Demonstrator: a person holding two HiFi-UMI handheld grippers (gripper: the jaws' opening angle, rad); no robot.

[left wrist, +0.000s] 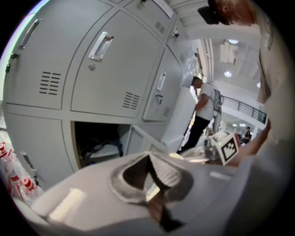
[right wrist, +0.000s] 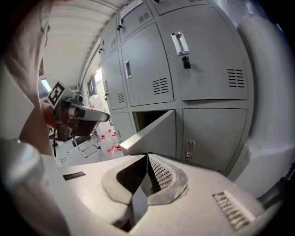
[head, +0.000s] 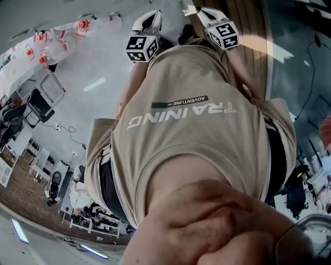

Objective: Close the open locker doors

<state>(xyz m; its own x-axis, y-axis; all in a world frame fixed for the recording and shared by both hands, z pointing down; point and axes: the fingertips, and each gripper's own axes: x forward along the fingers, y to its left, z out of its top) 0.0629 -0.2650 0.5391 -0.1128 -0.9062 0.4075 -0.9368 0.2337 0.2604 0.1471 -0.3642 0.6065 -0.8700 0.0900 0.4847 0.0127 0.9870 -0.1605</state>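
Note:
A wall of grey lockers (left wrist: 106,69) fills both gripper views. One low compartment (left wrist: 97,140) stands open, dark inside, and its grey door (right wrist: 154,131) swings out toward me. My left gripper (left wrist: 148,161) is shut and empty, a short way in front of that opening. My right gripper (right wrist: 148,161) is also shut and empty, just before the open door's edge. In the head view a beige shirt (head: 191,119) covers most of the frame, with the left gripper (head: 147,20) and right gripper (head: 209,14) held out at the top.
The upper locker doors (right wrist: 207,55) are closed, one with a key in its handle (right wrist: 180,46). A person (left wrist: 203,108) stands to the right beyond the lockers. Red-capped bottles (left wrist: 16,177) and a black chair (head: 44,98) stand on the left.

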